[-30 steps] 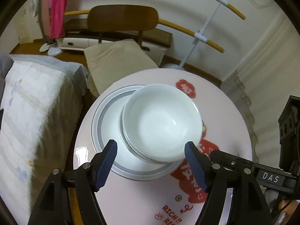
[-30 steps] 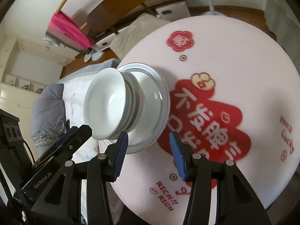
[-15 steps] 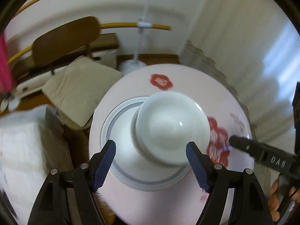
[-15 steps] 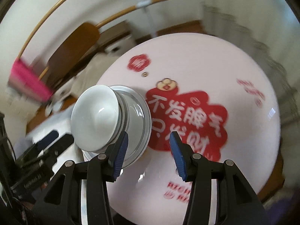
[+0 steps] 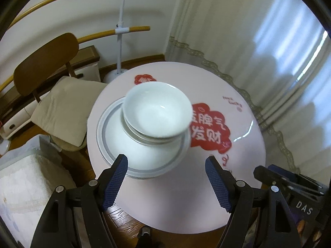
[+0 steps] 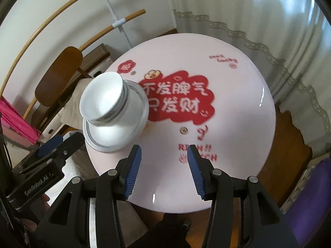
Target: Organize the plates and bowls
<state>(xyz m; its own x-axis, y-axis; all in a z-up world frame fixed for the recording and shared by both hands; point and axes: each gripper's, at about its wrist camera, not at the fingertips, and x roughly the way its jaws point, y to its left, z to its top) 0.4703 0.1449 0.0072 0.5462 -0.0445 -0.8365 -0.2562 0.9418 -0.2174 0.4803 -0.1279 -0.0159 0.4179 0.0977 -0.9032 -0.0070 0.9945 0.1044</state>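
Left wrist view: left gripper (image 5: 166, 183) gapes empty, glossy white bowls (image 5: 157, 111) nested on grey-rimmed plates (image 5: 107, 136) beyond. Only the right view shows the empty, parted right gripper (image 6: 164, 172) over the round pink table (image 6: 238, 124).

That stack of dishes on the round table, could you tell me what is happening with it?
Nobody is holding it. The white bowls sit nested on the grey-rimmed plates near the pink table's edge. The left gripper and the right gripper, each held by a person, hover above the table, open and empty.
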